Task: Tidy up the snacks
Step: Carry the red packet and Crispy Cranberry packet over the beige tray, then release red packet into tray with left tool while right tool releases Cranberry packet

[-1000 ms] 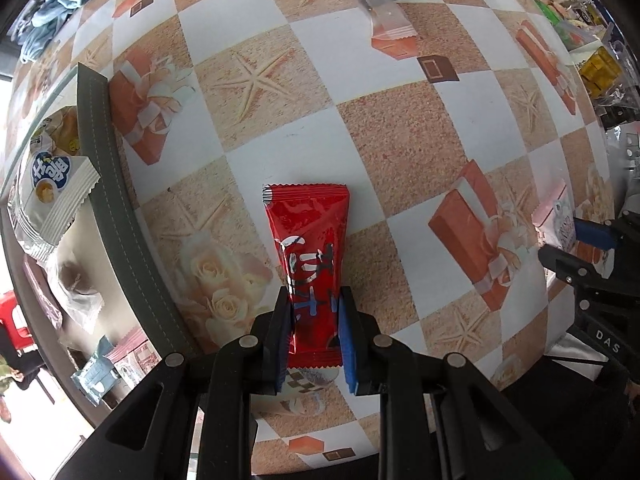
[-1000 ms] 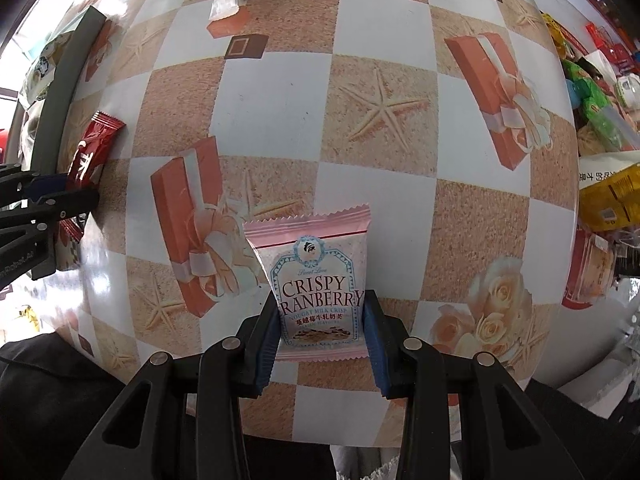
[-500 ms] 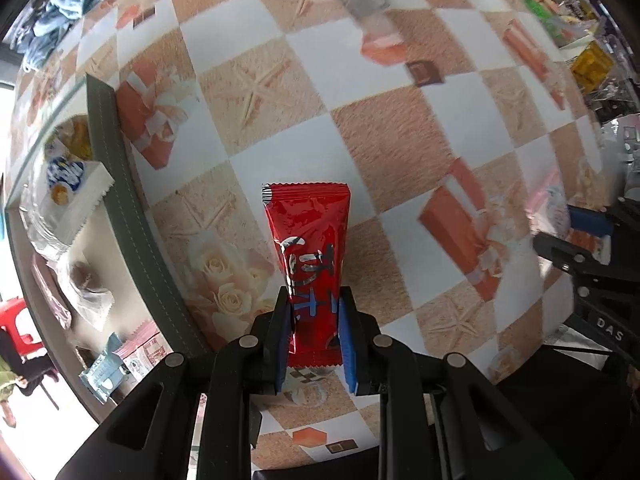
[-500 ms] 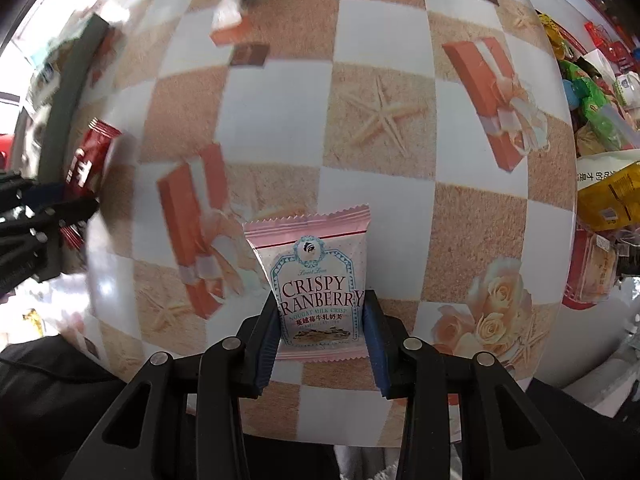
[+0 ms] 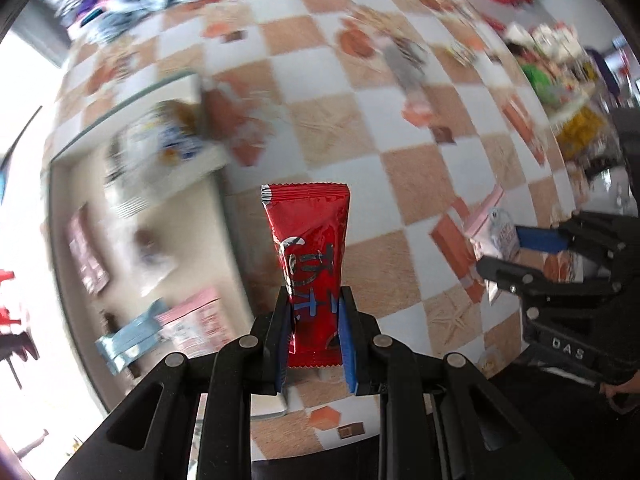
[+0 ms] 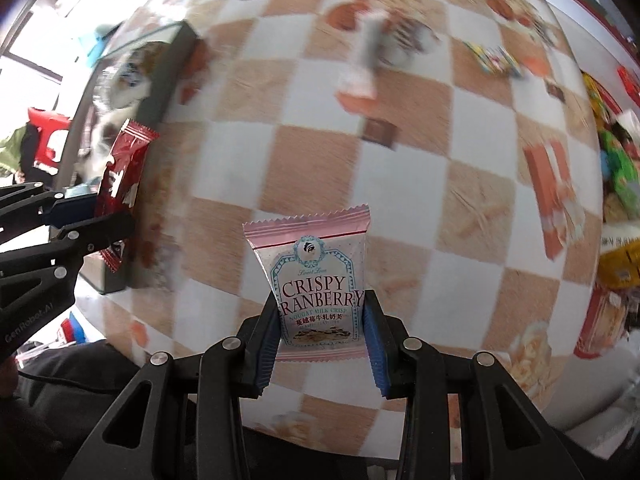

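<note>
My left gripper (image 5: 314, 336) is shut on a red snack packet (image 5: 308, 248), held up above the table near the grey-rimmed box (image 5: 224, 216). The box holds several packets, among them a white and blue one (image 5: 160, 152). My right gripper (image 6: 320, 340) is shut on a pink Crispy Cranberry packet (image 6: 316, 280), held above the checkered tablecloth (image 6: 320, 152). The right wrist view shows the left gripper (image 6: 80, 216) with the red packet (image 6: 122, 172) at the box's edge. The left wrist view shows the right gripper (image 5: 516, 248) with the pink packet (image 5: 498, 234).
Loose snacks lie at the far side of the table: a grey and white wrapper (image 6: 366, 60) and a small colourful packet (image 6: 496, 60). Yellow and green bags (image 6: 616, 216) pile up at the right edge. A red stool (image 6: 50, 136) stands off the table at left.
Both grippers have lifted and swung left with their packets. The left one has come over towards the box, which now shows more of its inside. The scene is motion-blurred.
</note>
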`<control>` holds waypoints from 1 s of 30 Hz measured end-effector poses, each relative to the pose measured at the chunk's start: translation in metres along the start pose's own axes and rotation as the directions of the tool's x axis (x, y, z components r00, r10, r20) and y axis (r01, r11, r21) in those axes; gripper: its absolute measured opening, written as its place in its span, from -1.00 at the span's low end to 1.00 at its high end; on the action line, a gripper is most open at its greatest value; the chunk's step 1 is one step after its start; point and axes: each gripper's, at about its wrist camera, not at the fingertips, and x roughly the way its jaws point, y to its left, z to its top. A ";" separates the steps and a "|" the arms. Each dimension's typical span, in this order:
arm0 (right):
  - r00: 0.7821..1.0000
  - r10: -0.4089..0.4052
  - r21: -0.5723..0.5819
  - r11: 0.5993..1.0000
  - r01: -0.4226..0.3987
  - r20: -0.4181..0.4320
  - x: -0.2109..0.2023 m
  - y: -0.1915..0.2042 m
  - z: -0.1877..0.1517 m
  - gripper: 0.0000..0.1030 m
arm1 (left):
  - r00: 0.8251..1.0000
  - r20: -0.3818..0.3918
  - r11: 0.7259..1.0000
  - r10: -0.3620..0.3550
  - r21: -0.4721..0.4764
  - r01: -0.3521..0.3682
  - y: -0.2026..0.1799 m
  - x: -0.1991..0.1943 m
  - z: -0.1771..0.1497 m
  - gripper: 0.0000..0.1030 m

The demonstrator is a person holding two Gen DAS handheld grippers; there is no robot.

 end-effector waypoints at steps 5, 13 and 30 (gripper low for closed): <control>0.999 0.043 -0.121 0.992 -0.042 0.007 -0.009 0.043 0.015 -0.22 | 0.999 0.033 0.989 0.015 -0.147 -0.010 0.047 -0.011 -0.020 -0.54; 0.997 0.068 -0.311 0.949 -0.055 0.031 -0.021 0.126 0.040 -0.22 | 0.995 0.070 0.956 0.064 -0.291 -0.041 0.113 -0.028 -0.039 -0.54; 0.998 0.042 -0.464 0.886 -0.019 0.039 -0.013 0.228 0.066 -0.22 | 0.997 0.064 0.910 0.041 -0.415 -0.011 0.196 -0.030 -0.067 -0.54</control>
